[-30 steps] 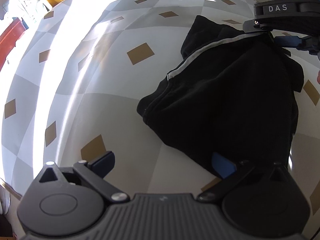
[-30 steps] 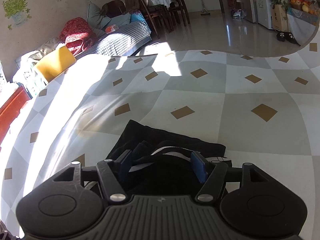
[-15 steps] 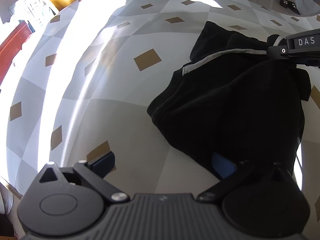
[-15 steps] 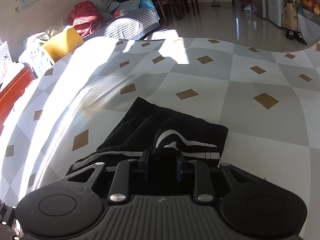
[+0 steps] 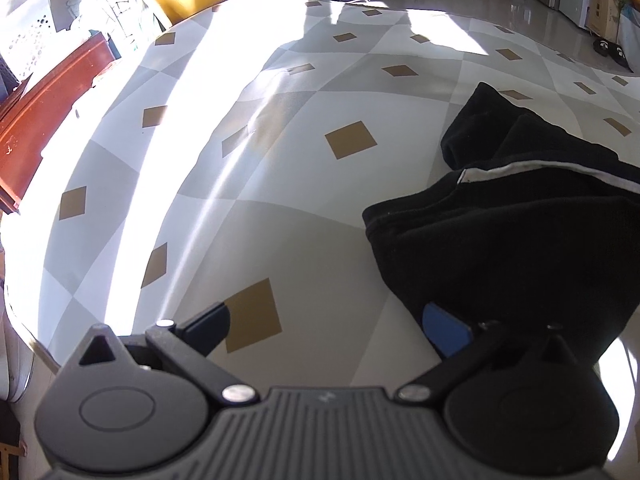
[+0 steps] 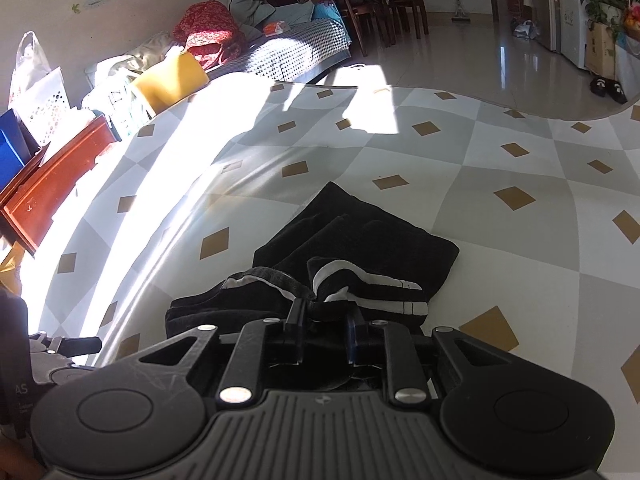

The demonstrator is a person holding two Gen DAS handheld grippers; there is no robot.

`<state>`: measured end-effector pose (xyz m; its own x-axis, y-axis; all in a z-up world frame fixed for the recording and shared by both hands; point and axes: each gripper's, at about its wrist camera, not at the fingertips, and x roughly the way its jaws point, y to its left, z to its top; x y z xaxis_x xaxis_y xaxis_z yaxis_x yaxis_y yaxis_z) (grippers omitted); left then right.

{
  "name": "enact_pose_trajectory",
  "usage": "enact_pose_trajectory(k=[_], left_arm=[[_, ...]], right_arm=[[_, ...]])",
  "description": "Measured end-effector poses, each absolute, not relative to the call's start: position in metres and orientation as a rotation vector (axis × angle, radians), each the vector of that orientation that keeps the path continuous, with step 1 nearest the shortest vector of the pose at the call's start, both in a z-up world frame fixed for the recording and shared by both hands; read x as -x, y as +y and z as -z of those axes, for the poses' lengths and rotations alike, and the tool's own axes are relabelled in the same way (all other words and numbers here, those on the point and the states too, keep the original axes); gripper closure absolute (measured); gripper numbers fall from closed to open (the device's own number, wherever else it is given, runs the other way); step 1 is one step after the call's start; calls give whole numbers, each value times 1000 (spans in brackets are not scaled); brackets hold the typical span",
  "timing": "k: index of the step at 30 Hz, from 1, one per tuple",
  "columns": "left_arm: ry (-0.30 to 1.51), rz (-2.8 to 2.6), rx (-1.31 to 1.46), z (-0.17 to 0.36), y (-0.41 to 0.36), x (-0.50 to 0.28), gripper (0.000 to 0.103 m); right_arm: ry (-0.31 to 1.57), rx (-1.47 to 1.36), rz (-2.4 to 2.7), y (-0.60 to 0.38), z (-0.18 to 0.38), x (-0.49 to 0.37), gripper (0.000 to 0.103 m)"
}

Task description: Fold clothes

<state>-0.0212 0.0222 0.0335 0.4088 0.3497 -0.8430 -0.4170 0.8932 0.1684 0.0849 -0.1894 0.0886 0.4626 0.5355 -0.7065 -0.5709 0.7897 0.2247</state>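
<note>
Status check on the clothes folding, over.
Right tongs closing on a bunched fold of the black garment. Left tongs open, one finger under its near edge. Patterned cloth around it bare, nothing in the way.

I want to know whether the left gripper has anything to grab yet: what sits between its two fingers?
In the left wrist view, only bare patterned tablecloth lies between the left gripper fingers; the black garment reaches just its right-hand finger.

Black garment (image 5: pixel 520 240) cut off at right edge; its fabric hides right claw (image 6: pixel 323 326) pads; left claw's body cropped at bottom.
</note>
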Motion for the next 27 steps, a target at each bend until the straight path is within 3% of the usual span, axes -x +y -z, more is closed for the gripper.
enact_pose_trajectory(k=[27], left_arm=[[849,-445,185,-80,20,94,0]], right_arm=[[976,256,-1042,-162,-55,60,84]])
